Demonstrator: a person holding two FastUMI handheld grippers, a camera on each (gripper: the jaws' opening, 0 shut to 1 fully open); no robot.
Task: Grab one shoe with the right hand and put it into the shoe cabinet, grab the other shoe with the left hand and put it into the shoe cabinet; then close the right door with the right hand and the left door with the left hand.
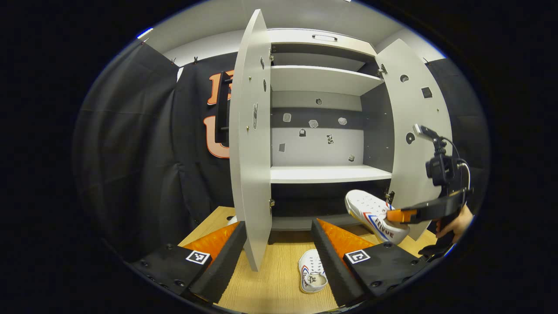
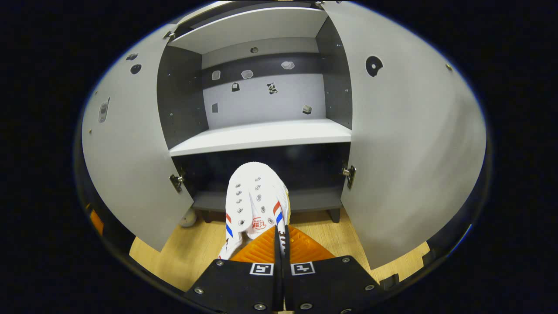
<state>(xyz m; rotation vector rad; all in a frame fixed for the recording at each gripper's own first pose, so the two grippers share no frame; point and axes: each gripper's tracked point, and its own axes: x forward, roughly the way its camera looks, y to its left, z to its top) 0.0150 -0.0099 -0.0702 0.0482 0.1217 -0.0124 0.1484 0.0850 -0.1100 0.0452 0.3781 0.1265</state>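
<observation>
Right gripper (image 2: 279, 244): we recorded its two fingers pressed together on the side wall of a white canvas shoe with red and blue stripes (image 2: 255, 200), which it held off the floor with the toe pointing toward the cabinet's dark bottom compartment. In the left gripper view we logged the same gripper (image 1: 403, 215) at the right, clamped on the raised shoe (image 1: 375, 213), with a person's hand (image 1: 455, 224) on its handle.

Left gripper (image 1: 279, 248): we noted its fingers spread wide apart and holding nothing, hovering above the floor.

Second white canvas shoe with matching stripes (image 1: 311, 272): we found it lying on the light wood-grain floor (image 1: 274, 283), opening upward, between the left gripper's fingers but untouched by them.

Pale grey shoe cabinet with white shelves (image 1: 329, 174): we listed it standing on short feet against the booth wall. Left door (image 1: 253, 144) and right door (image 1: 414, 131) both stood open. Middle shelf (image 2: 261, 135) carried no shoe.
</observation>
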